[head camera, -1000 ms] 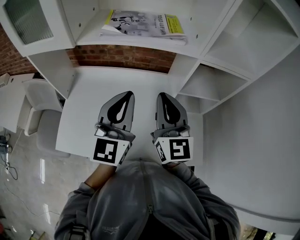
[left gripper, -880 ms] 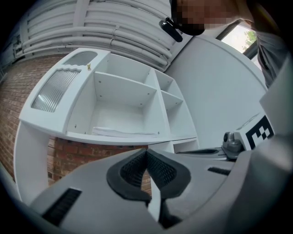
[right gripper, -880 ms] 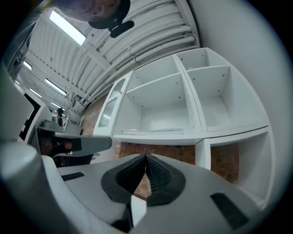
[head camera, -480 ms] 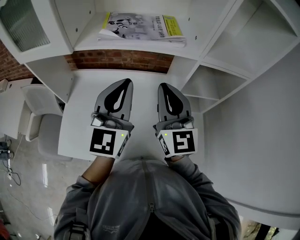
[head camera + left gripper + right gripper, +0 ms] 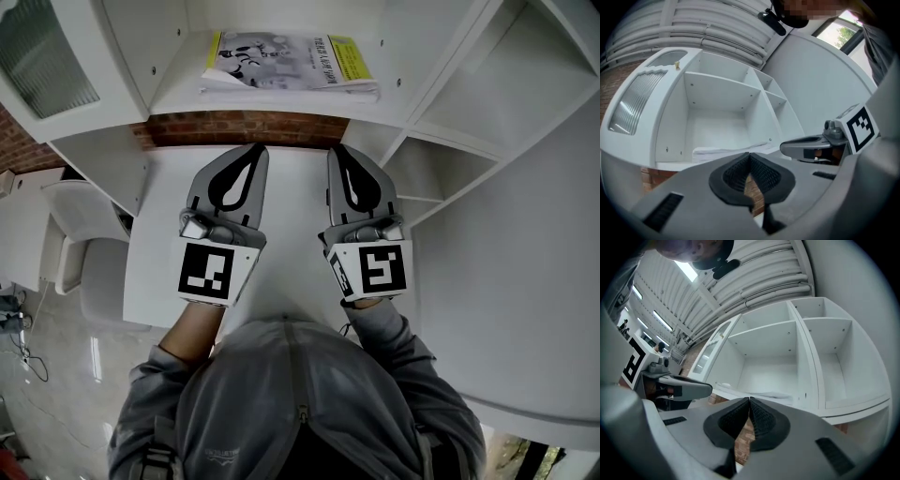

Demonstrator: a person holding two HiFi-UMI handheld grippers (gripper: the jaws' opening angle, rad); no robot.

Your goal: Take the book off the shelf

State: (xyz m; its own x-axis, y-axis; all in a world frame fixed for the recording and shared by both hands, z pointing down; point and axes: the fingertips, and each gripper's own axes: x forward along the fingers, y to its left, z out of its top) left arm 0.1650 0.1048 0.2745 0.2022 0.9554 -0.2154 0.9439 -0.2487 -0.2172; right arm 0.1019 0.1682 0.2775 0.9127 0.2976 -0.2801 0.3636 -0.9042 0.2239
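Both grippers have come up closer to the white shelf [image 5: 281,98], where the book [image 5: 286,58] lies flat, untouched. The left gripper [image 5: 253,150] and right gripper [image 5: 337,152] are side by side, jaws pressed together and empty, pointing toward the shelf's front edge.

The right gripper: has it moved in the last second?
Yes. The right gripper has moved forward, toward the shelf: its tip now nearly meets the brick strip, where white desktop showed between them before.

Cover print on the book [image 5: 286,61] too small to read, no other legible text
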